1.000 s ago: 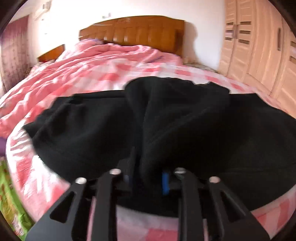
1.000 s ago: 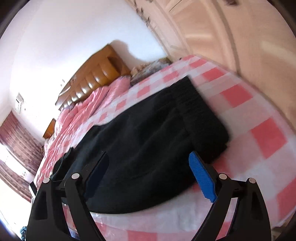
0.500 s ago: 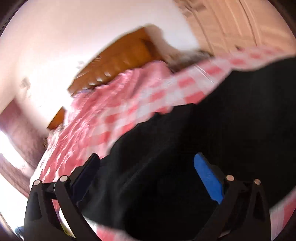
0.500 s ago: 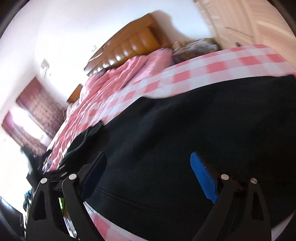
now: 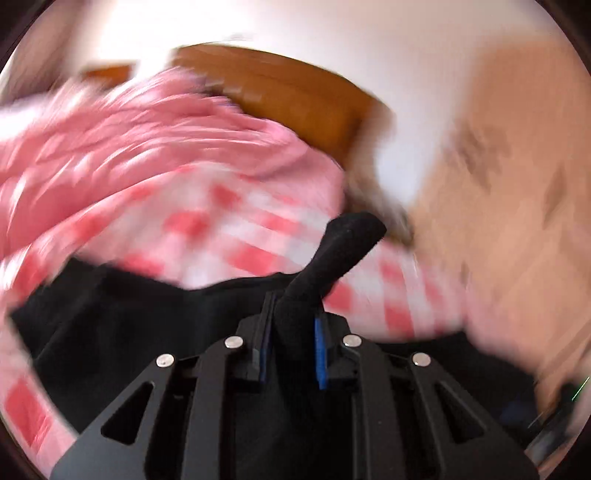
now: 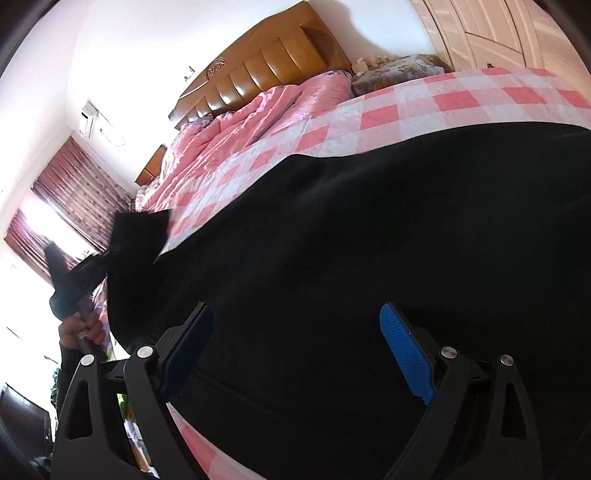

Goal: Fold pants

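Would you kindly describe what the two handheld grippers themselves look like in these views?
Both the left gripper and the right gripper have matte black linkage arms with triangular cut-outs and round silver pivot screws. Each finger carries a flat blue pad with a ribbed, textured face. No cables or markings show.

Free room: checkered sheet (image 6: 406,107) in upper right of right wrist view is bare, gripper can pass there. Black pants (image 6: 369,240) fill centre and bottom. Blocked: bunched pink quilt (image 6: 240,129) w/ wooden headboard (image 6: 266,66) at upper centre, wardrobe (image 6: 498,29) top right, a hand (image 6: 83,332) lower left.
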A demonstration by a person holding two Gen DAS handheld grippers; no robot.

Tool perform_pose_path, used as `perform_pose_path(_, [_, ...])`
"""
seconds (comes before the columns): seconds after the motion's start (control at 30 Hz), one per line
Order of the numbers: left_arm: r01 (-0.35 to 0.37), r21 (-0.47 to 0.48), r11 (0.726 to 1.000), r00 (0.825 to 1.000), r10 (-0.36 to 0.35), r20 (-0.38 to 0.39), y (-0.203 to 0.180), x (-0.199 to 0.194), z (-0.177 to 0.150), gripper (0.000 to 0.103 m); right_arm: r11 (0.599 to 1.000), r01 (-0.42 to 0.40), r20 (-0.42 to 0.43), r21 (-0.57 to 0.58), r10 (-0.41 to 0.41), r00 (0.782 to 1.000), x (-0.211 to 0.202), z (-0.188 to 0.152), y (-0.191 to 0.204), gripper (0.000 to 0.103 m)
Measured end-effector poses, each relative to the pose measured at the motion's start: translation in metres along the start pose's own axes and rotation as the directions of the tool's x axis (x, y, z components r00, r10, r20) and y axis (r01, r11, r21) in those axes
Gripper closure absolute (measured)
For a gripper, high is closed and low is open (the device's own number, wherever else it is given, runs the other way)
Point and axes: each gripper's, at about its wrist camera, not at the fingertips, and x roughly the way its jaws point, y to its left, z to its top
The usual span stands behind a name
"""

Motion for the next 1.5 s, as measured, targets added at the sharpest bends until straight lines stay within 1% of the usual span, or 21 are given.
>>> perform_pose_path(0.07, [-0.020, -0.206, 0.978, 0.999, 0.028, 0.035, 0.071, -0.021, 0.009, 0.084, 1.000, -0.010, 0.001, 0.007, 0.010, 1.000, 0.005, 0.002, -0.001, 0.013])
perform_pose_path(0.13, [-0.027, -0.383, 0.923, 1.000, 0.028, -0.003, 0.131, -0.028, 0.002, 0.082, 1.000, -0.014, 0.014, 0.012, 0.014, 1.000, 0.007, 0.002, -0.002, 0.013])
perform_pose_path(0.17, [-0.068, -0.436, 0.897, 0.998, 0.060, -0.031, 0.153, -0.030, -0.007, 0.080, 1.000, -0.016, 0.020, 0.015, 0.016, 1.000, 0.008, 0.003, -0.003, 0.012])
perform_pose_path(0.23, [-0.122, -0.483, 0.867, 0.992, 0.105, -0.062, 0.181, -0.031, -0.024, 0.070, 1.000, -0.015, 0.021, 0.015, 0.015, 1.000, 0.010, 0.005, -0.003, 0.012])
perform_pose_path(0.33, [-0.016, -0.535, 0.845, 1.000, 0.023, 0.006, 0.202, -0.043, -0.037, 0.066, 1.000, 0.000, 0.012, 0.003, 0.000, 1.000, 0.011, 0.007, 0.000, 0.012])
perform_pose_path(0.4, [-0.010, -0.536, 0.844, 0.999, 0.034, 0.036, 0.199, -0.051, -0.038, 0.037, 1.000, -0.002, 0.013, 0.004, 0.002, 1.000, 0.012, 0.006, -0.001, 0.011])
perform_pose_path(0.47, [-0.083, -0.523, 0.848, 0.989, 0.134, 0.061, 0.195, -0.063, -0.037, 0.028, 1.000, -0.006, 0.029, 0.002, 0.006, 1.000, 0.012, 0.004, -0.001, 0.010])
perform_pose_path(0.5, [-0.092, -0.535, 0.840, 0.986, 0.151, 0.067, 0.197, -0.064, -0.036, 0.027, 1.000, -0.004, 0.035, -0.001, 0.004, 0.999, 0.012, 0.004, -0.001, 0.010])
perform_pose_path(0.6, [-0.017, -0.582, 0.813, 0.998, 0.049, 0.039, 0.205, -0.045, -0.036, 0.028, 1.000, 0.011, 0.043, -0.022, -0.010, 0.999, 0.014, 0.002, 0.003, 0.008])
perform_pose_path(0.7, [0.006, -0.530, 0.848, 0.999, 0.014, 0.034, 0.199, -0.034, -0.029, 0.030, 0.999, 0.015, 0.045, -0.039, -0.014, 0.999, 0.015, 0.002, 0.004, 0.008])
perform_pose_path(0.9, [0.009, -0.572, 0.820, 1.000, -0.005, 0.008, 0.214, -0.010, -0.028, 0.038, 0.999, -0.015, 0.055, -0.028, 0.017, 0.998, 0.014, 0.001, 0.000, 0.008])
perform_pose_path(1.07, [-0.035, -0.477, 0.878, 0.998, 0.056, 0.030, 0.203, 0.000, -0.031, 0.038, 0.998, -0.010, 0.075, -0.058, 0.015, 0.997, 0.014, -0.003, 0.002, 0.008])
perform_pose_path(1.13, [-0.047, -0.481, 0.876, 0.999, 0.050, -0.006, 0.202, 0.002, -0.030, 0.040, 0.998, -0.015, 0.078, -0.056, 0.020, 0.997, 0.013, -0.004, 0.001, 0.008])
perform_pose_path(1.2, [-0.066, -0.517, 0.854, 0.998, 0.044, -0.054, 0.204, 0.003, -0.024, 0.072, 0.999, -0.022, 0.072, -0.049, 0.025, 0.997, 0.012, -0.003, 0.001, 0.008])
perform_pose_path(1.23, [-0.059, -0.528, 0.847, 0.998, 0.030, -0.064, 0.203, 0.000, -0.021, 0.075, 0.999, -0.027, 0.067, -0.041, 0.030, 0.997, 0.012, -0.002, 0.000, 0.008])
perform_pose_path(1.27, [-0.081, -0.499, 0.863, 0.996, 0.053, -0.070, 0.198, -0.005, -0.016, 0.084, 0.999, -0.033, 0.062, -0.032, 0.034, 0.997, 0.012, 0.000, -0.001, 0.008])
perform_pose_path(1.3, [-0.130, -0.415, 0.901, 0.992, 0.113, -0.065, 0.180, -0.018, -0.004, 0.092, 0.999, -0.035, 0.053, -0.016, 0.036, 0.998, 0.010, 0.001, -0.002, 0.008])
perform_pose_path(1.4, [-0.099, -0.248, 0.964, 0.984, 0.131, 0.119, 0.131, -0.074, 0.024, 0.093, 0.999, -0.025, 0.057, 0.034, 0.023, 0.998, 0.002, 0.005, -0.005, 0.008])
perform_pose_path(1.43, [-0.109, -0.202, 0.973, 0.970, 0.149, 0.194, 0.120, -0.094, 0.034, 0.093, 0.999, -0.020, 0.071, 0.041, 0.017, 0.997, -0.001, 0.006, -0.006, 0.008])
perform_pose_path(1.47, [-0.152, -0.185, 0.971, 0.959, 0.190, 0.209, 0.123, -0.098, 0.041, 0.093, 0.999, -0.004, 0.087, 0.048, 0.000, 0.996, -0.004, 0.008, -0.009, 0.007])
perform_pose_path(1.5, [-0.190, -0.229, 0.955, 0.959, 0.231, 0.166, 0.141, -0.089, 0.043, 0.093, 0.998, 0.021, 0.090, 0.052, -0.025, 0.996, -0.004, 0.009, -0.012, 0.007])
